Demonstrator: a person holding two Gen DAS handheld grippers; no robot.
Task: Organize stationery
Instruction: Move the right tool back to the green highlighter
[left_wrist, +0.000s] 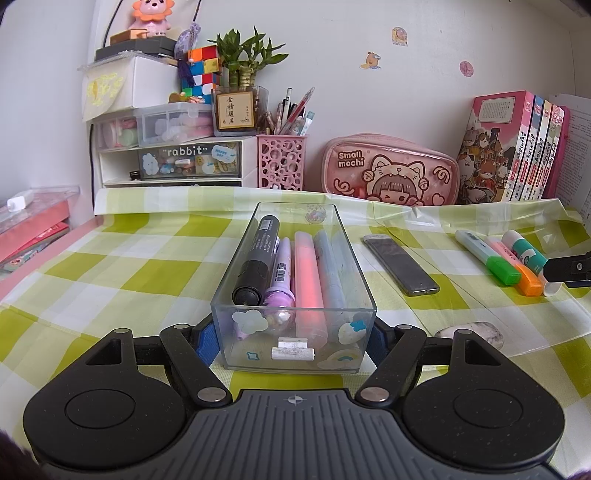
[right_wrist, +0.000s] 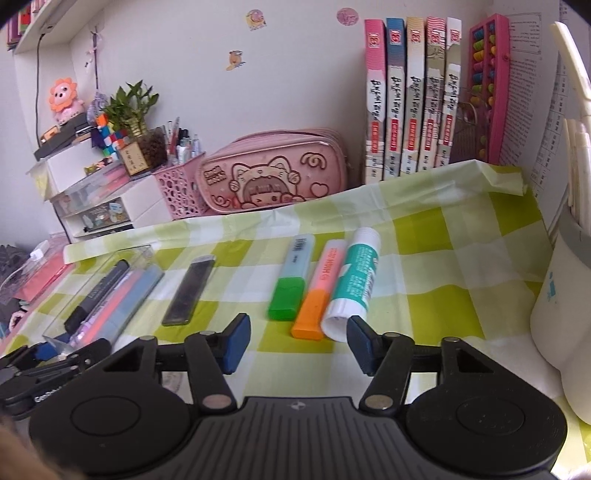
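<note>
A clear plastic box (left_wrist: 255, 354) stands on the checked cloth, and my left gripper (left_wrist: 291, 343) is shut on its near end, one blue pad on each side wall. Inside lie a black marker (left_wrist: 256, 258), a purple marker (left_wrist: 281, 273), a pink highlighter (left_wrist: 306, 273) and a pale blue one (left_wrist: 330, 273). My right gripper (right_wrist: 298, 343) stands open just above the cloth. The cap end of the orange highlighter (right_wrist: 317, 295) lies between its fingertips, untouched. A green highlighter (right_wrist: 288, 288) lies to its left and a glue stick (right_wrist: 354, 280) to its right.
A dark flat case (right_wrist: 192, 291) lies between the box and the highlighters. A grey pebble-like lump (left_wrist: 471, 332) sits near the left gripper. A pink pencil case (right_wrist: 273, 177), pen holder (left_wrist: 281, 162), books (right_wrist: 410, 99) and drawers line the wall. A white cup (right_wrist: 561, 295) stands at the right.
</note>
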